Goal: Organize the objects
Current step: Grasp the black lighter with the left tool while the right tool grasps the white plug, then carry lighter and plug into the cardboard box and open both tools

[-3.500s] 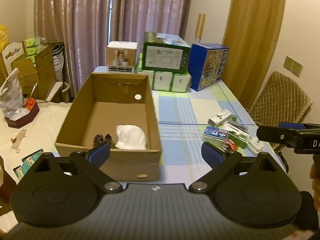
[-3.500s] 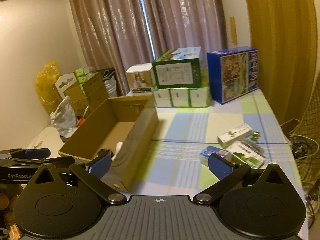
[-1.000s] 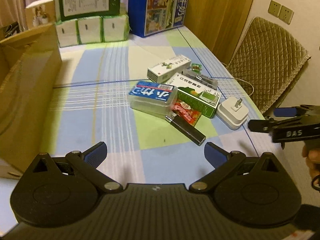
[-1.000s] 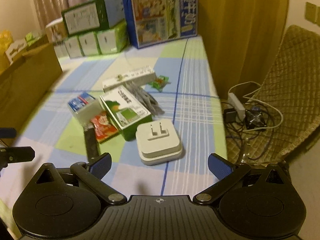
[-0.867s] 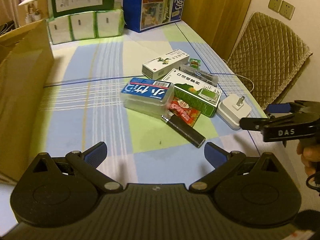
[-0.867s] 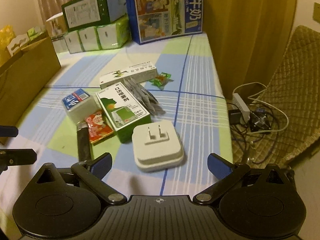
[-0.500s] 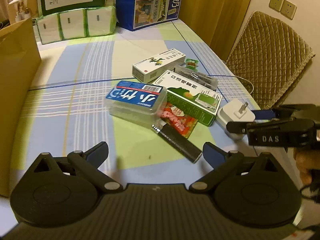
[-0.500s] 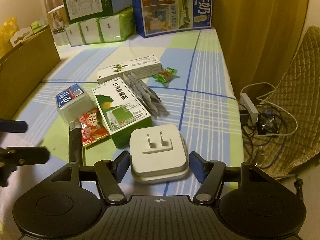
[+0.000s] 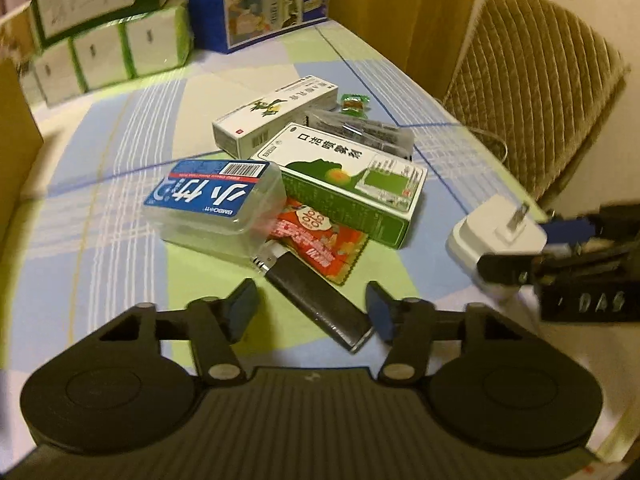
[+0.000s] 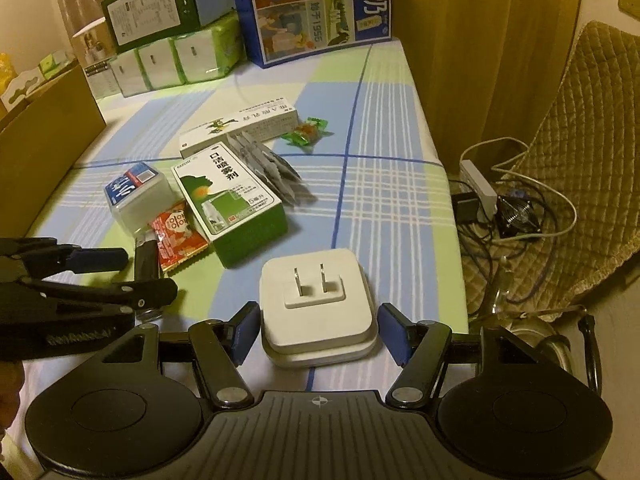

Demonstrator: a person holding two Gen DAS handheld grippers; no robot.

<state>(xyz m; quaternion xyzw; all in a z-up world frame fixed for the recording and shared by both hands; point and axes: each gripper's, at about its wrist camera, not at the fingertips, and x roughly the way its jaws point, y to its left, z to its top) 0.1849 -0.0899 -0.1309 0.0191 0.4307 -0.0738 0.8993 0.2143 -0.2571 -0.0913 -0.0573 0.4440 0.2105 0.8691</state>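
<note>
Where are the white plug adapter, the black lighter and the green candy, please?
white plug adapter [image 10: 318, 312]: right wrist view, top face by the prongs.
black lighter [image 9: 316, 300]: left wrist view, mid-body.
green candy [image 10: 307, 131]: right wrist view, wrapper centre.

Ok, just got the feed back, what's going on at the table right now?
A person is sorting a small pile of items, one gripper in each hand. The right gripper is open around the white plug adapter, fingers at its sides but not yet clamped. The left gripper is open around the near end of the black lighter. Neither item is lifted; both lie on the checked tablecloth.
</note>
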